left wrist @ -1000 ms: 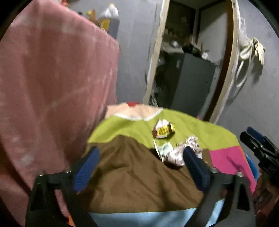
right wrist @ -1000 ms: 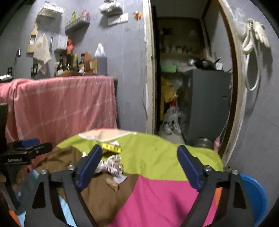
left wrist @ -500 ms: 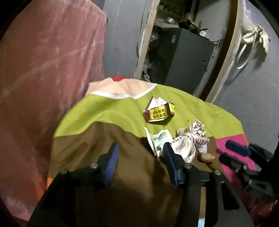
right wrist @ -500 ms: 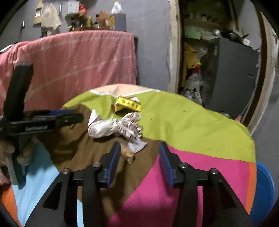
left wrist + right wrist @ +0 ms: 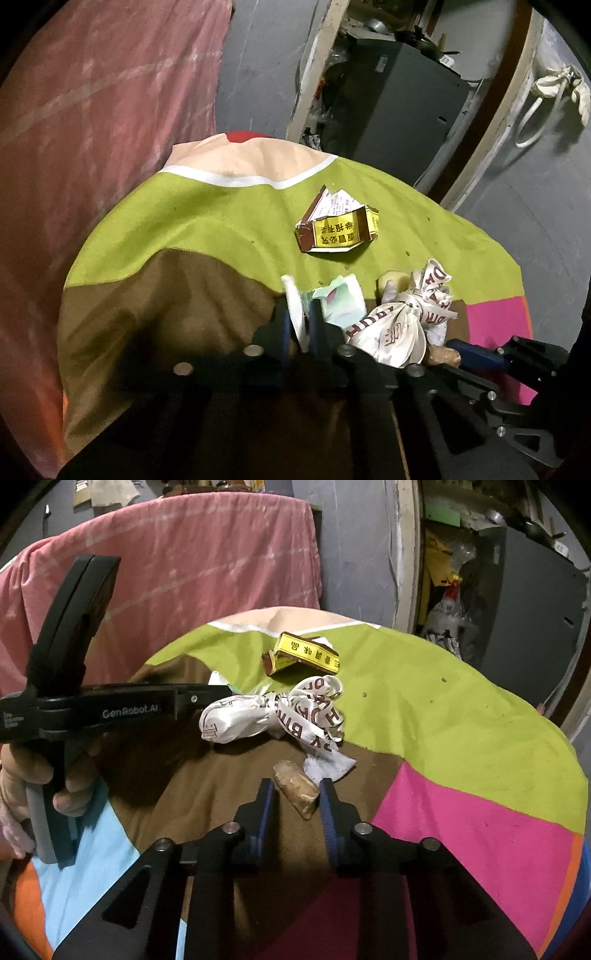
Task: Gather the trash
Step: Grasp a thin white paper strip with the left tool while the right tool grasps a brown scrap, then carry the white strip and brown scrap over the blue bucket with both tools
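Early stage, nothing collected yet as far as the views show: all the trash is on the multicoloured tablecloth (image 5: 207,221). Left gripper (image 5: 298,325) has just been closing and now pinches the upright edge of a white torn wrapper (image 5: 295,314) with a greenish print, low on the brown patch. Right gripper (image 5: 295,797) has just been closing too, jaws narrow around a brown chunk (image 5: 297,788), maybe food scrap or wood; pads look to be touching its sides, though contact on the left pad is hard to confirm. Not lifted, both pieces sit on the cloth

Left to do: lift these two, then the knotted white printed bag (image 5: 273,712) and the crushed yellow carton (image 5: 338,229) on the green patch, plus a small pale lump (image 5: 389,282) just beside the bag. Likely bin: blue rim (image 5: 585,878) at the table's right edge, judging only

Right wrist view alone shows the person's hand (image 5: 44,786) on the left tool's handle, the brown chunk between the pads and the blue rim. Left wrist view alone shows the wrapper pinch clearly and the pale lump; there the chunk (image 5: 445,356) peeks out beyond the bag, at the right gripper's tips
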### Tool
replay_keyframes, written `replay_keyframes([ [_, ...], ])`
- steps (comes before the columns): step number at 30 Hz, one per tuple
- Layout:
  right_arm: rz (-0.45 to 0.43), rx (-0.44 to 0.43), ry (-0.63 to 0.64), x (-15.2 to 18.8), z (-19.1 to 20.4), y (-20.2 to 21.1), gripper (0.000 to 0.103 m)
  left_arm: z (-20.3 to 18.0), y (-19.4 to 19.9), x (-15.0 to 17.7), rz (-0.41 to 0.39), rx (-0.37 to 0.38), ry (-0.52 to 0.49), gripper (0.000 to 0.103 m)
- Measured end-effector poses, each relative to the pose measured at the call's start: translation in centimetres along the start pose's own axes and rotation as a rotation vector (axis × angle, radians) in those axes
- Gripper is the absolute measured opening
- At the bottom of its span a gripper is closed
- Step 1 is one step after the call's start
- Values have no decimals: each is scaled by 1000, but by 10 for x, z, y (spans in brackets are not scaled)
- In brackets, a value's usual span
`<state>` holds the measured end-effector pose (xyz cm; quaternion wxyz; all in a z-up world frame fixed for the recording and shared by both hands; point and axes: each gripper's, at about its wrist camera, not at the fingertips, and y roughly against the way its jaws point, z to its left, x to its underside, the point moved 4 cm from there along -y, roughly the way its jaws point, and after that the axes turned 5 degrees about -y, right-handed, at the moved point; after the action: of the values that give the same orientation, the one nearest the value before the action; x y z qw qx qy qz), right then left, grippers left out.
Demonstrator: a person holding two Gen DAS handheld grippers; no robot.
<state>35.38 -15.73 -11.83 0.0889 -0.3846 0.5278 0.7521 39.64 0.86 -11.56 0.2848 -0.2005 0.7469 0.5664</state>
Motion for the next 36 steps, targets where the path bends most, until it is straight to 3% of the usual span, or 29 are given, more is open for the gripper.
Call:
replay_keyframes([
  [8,-41,-3,5,4,3,11,19,1,29,1,-74,-73,-3,1],
  [15,-139,2,-36,13,3,39,19,-4,66,15,-173,-98,21,1],
  [25,-421,66,-58,13,9,124,19,-61,118,22,-355,-70,-68,1],
  [36,-707,248,-45,19,-1,235,19,-148,175,16,-610,0,-157,1],
])
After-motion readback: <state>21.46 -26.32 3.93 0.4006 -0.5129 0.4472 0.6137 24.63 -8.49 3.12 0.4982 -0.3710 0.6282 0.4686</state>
